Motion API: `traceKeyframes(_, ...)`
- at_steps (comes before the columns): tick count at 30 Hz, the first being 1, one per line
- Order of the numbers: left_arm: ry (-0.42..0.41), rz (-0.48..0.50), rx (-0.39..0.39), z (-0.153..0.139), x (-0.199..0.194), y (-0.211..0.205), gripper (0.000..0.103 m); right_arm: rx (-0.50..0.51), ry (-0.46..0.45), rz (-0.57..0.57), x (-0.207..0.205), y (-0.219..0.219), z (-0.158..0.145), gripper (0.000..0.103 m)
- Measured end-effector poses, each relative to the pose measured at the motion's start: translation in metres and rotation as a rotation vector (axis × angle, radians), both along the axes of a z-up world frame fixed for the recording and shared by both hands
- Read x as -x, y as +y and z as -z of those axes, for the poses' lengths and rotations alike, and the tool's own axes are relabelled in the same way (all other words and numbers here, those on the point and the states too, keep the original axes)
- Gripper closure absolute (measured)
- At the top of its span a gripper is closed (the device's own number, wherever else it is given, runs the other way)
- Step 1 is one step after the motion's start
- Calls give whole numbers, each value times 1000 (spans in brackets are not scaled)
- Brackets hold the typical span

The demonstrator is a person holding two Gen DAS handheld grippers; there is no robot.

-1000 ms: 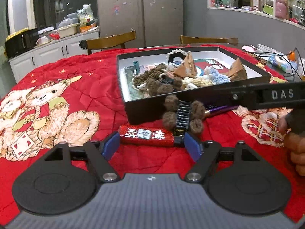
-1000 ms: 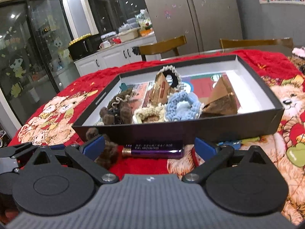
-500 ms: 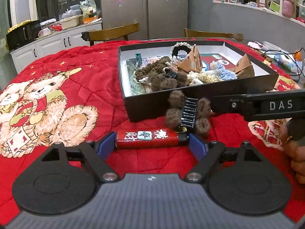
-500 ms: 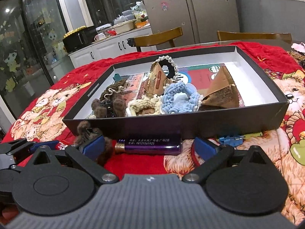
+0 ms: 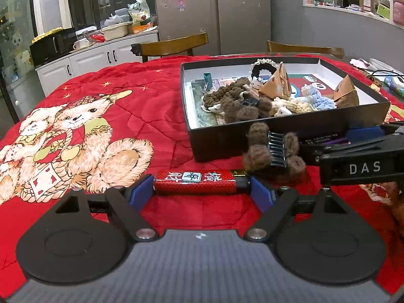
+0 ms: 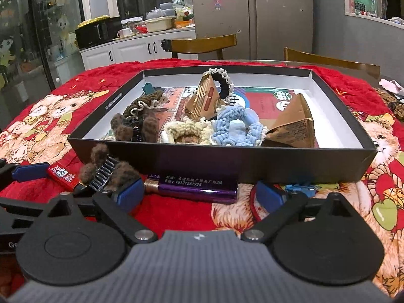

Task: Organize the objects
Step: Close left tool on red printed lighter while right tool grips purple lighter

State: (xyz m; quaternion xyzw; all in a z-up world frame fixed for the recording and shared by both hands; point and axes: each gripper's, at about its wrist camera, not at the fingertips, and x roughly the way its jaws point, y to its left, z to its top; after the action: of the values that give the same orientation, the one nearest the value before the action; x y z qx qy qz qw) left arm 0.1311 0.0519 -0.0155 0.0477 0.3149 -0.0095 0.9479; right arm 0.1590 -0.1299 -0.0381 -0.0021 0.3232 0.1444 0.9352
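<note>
My left gripper (image 5: 202, 190) is shut on a red lighter (image 5: 195, 180), held lengthwise between its blue pads, just above the red blanket. My right gripper (image 6: 199, 193) is open around a purple lighter (image 6: 194, 188) that lies on the blanket against the front wall of the black box (image 6: 227, 159); a gap shows at the right pad. A brown fuzzy hair claw (image 5: 275, 149) lies between the two grippers, also in the right wrist view (image 6: 106, 171). The box (image 5: 290, 131) holds scrunchies, a hair claw and brown paper pyramids.
A red bear-print blanket (image 5: 88, 126) covers the table. Two wooden chairs (image 5: 174, 45) stand behind it. Small blue clips (image 6: 300, 188) lie by the box's front right. Cables and clutter (image 5: 388, 80) sit at the far right edge.
Both grippers have risen a little and the views tilt down over the box. The red lighter stays clamped in the left gripper. The right pads have come closer to the purple lighter.
</note>
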Motion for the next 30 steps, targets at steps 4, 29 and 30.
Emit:
traceKeyframes(4, 2, -17, 14, 1, -1, 3, 18, 8, -10, -12, 2, 0, -1, 17)
traceKeyframes(29, 2, -75, 27, 0, 1, 12, 18, 16, 1, -38, 1, 9, 1, 4)
traceKeyframes(30, 3, -82, 33, 0, 0, 13, 18, 24, 2, -36, 1, 10, 1, 4)
